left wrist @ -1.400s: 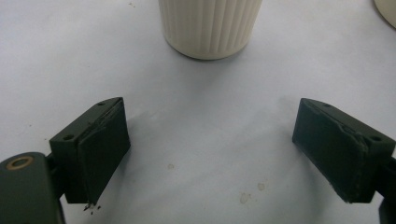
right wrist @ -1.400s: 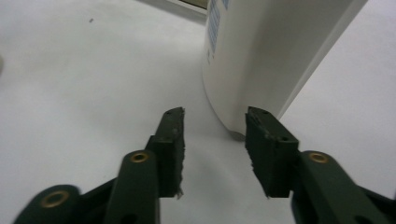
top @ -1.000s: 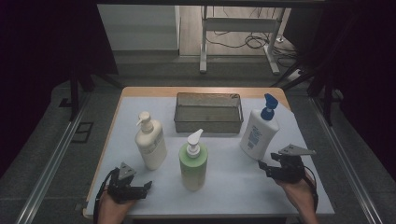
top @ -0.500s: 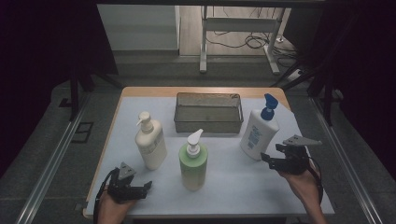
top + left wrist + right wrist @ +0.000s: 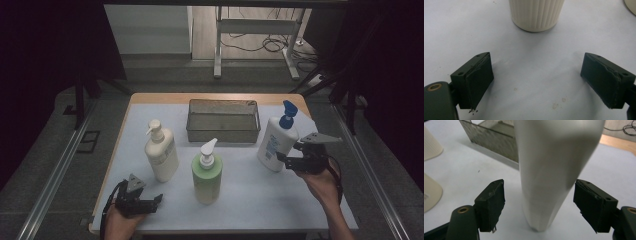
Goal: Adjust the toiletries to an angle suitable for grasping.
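Observation:
A white bottle with a blue pump (image 5: 276, 142) stands at the right of the white table (image 5: 250, 200). My right gripper (image 5: 283, 160) is level with its lower half, jaws pointing left at it. In the right gripper view the white bottle (image 5: 549, 170) stands between the two pads (image 5: 492, 202) with a gap on each side; the right gripper (image 5: 540, 195) is open, and its jaws have just been opening. My left gripper (image 5: 152, 202) rests open near the front left edge; in its own view the left gripper (image 5: 536, 67) holds nothing, with a ribbed pale bottle base (image 5: 536, 13) ahead.
A cream pump bottle (image 5: 161, 152) stands left of centre and a green pump bottle (image 5: 207, 172) in the middle front. A metal mesh basket (image 5: 223, 120) sits at the back centre. Dark floor and metal rails surround the table.
My right gripper has risen and drawn in close to the white bottle's side, with its jaws a little wider. The left gripper and all bottles have stayed put.

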Demonstrator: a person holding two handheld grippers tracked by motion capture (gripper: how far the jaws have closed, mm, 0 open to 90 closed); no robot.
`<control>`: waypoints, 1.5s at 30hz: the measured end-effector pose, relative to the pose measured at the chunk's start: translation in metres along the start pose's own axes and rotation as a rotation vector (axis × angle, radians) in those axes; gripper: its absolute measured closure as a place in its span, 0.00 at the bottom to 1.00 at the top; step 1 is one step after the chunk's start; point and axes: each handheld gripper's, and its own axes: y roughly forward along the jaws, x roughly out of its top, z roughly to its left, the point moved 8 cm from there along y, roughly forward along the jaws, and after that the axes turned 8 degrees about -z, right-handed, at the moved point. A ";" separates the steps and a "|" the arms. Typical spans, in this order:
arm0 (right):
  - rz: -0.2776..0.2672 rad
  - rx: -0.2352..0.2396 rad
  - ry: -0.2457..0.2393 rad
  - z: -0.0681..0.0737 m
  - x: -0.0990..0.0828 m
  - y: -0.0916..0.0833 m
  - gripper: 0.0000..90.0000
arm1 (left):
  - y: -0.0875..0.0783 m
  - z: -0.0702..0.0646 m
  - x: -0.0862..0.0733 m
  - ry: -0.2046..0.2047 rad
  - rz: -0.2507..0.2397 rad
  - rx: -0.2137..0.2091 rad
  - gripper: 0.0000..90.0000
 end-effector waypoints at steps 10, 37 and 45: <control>-0.025 0.015 0.005 -0.001 0.018 0.012 0.28 | 0.000 0.000 0.000 -0.001 0.000 0.000 0.12; 0.017 0.003 -0.004 -0.004 0.041 0.024 0.42 | 0.000 0.000 0.000 -0.001 0.001 0.000 0.12; 0.044 -0.007 -0.022 -0.003 0.042 0.019 0.43 | 0.000 0.000 0.000 -0.002 0.001 -0.001 0.12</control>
